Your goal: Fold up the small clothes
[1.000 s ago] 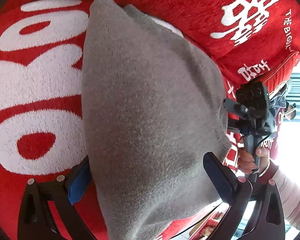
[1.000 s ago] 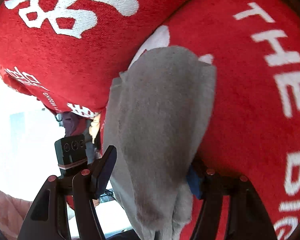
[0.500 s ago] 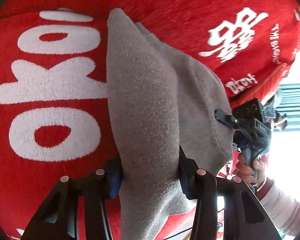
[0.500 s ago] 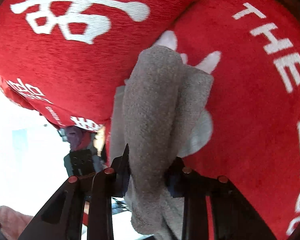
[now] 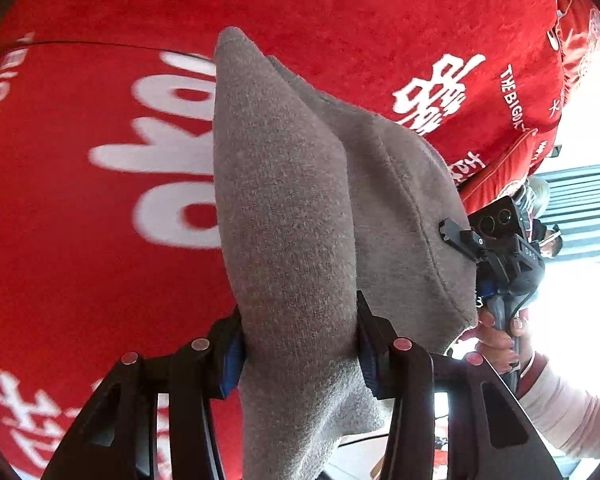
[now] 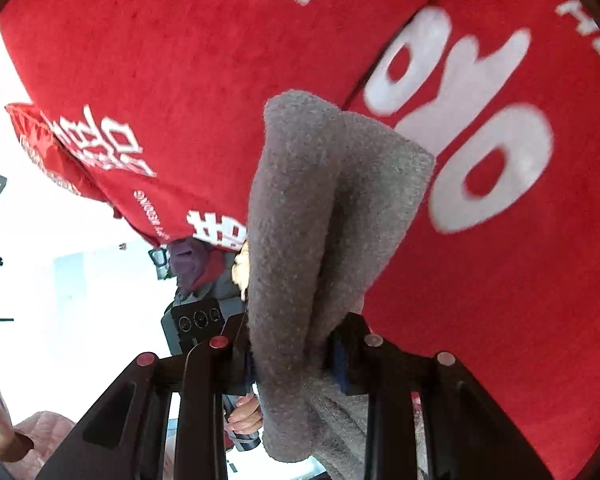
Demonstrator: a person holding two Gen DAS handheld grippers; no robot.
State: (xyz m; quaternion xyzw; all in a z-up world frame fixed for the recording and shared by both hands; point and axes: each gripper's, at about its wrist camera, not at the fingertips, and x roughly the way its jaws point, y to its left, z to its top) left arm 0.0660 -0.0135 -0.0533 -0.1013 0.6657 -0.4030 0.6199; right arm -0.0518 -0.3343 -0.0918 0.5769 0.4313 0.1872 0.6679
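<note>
A small grey fleece garment (image 5: 292, 216) is lifted over a red cloth (image 5: 80, 280) with large white lettering. My left gripper (image 5: 300, 344) is shut on one bunched edge of it, blue pads pressing the fabric from both sides. In the left wrist view the right gripper (image 5: 476, 280) grips the garment's far edge, a hand around its handle. In the right wrist view my right gripper (image 6: 292, 352) is shut on a thick fold of the same grey garment (image 6: 320, 208), which rises ahead in two ridges. The left gripper's body (image 6: 198, 322) shows behind the fabric.
The red cloth (image 6: 500, 320) covers the whole surface and drops off at its edge (image 6: 112, 184) on the left. A bright white room lies beyond. A person's sleeve (image 5: 568, 412) is at lower right of the left wrist view.
Both grippers went from open around the garment to shut on it, then rose with it. The fabric is now bunched and pulled up off the red cloth.
</note>
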